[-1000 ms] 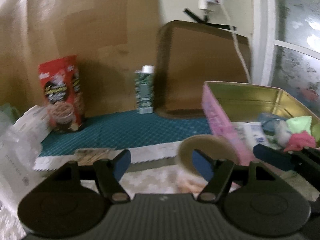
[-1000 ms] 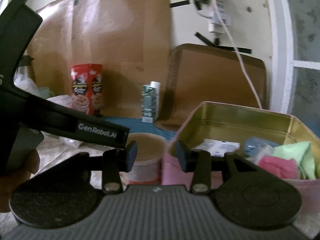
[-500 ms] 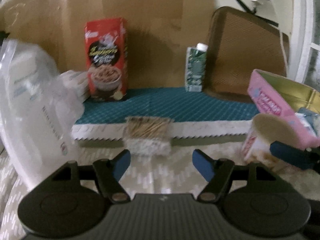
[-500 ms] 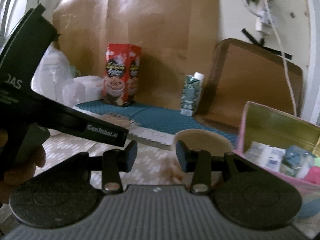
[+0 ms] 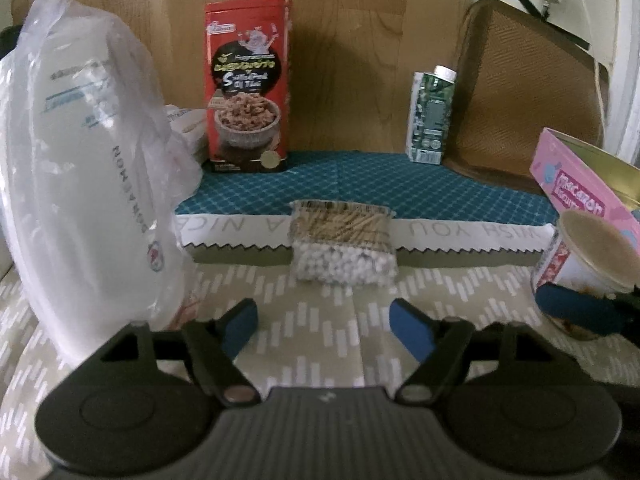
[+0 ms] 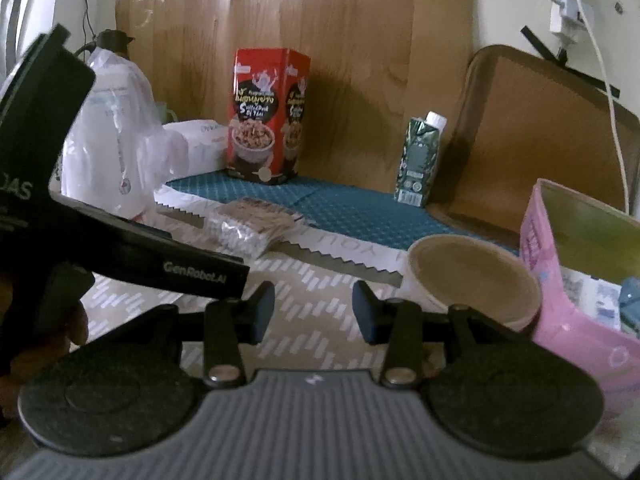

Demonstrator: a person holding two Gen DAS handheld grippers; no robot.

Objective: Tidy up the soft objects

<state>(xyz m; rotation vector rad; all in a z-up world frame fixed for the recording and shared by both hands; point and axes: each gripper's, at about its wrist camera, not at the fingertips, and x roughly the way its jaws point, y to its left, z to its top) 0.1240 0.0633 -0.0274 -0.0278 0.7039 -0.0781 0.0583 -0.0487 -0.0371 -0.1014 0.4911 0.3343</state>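
Note:
A clear packet of cotton swabs [image 5: 343,249] lies on the patterned cloth against the white saw-tooth strip, straight ahead of my left gripper [image 5: 322,326], which is open and empty a short way before it. The packet also shows in the right wrist view [image 6: 250,226]. My right gripper [image 6: 313,312] is open and empty, low over the cloth; one of its fingers [image 5: 576,312] shows at the right of the left wrist view. The pink tin [image 6: 560,280] with soft items inside stands at the right, also in the left wrist view [image 5: 580,196].
A paper cup [image 6: 472,280] stands next to the tin. A white plastic bag [image 5: 80,184] stands at the left. A red cereal box [image 5: 248,88], a green carton [image 5: 432,116] and a brown tray [image 5: 528,88] stand at the back on a teal mat [image 5: 360,188].
Both grippers have swung left, away from the pink tin. The swab packet has come into the centre of the left wrist view and the plastic bag now fills its left side.

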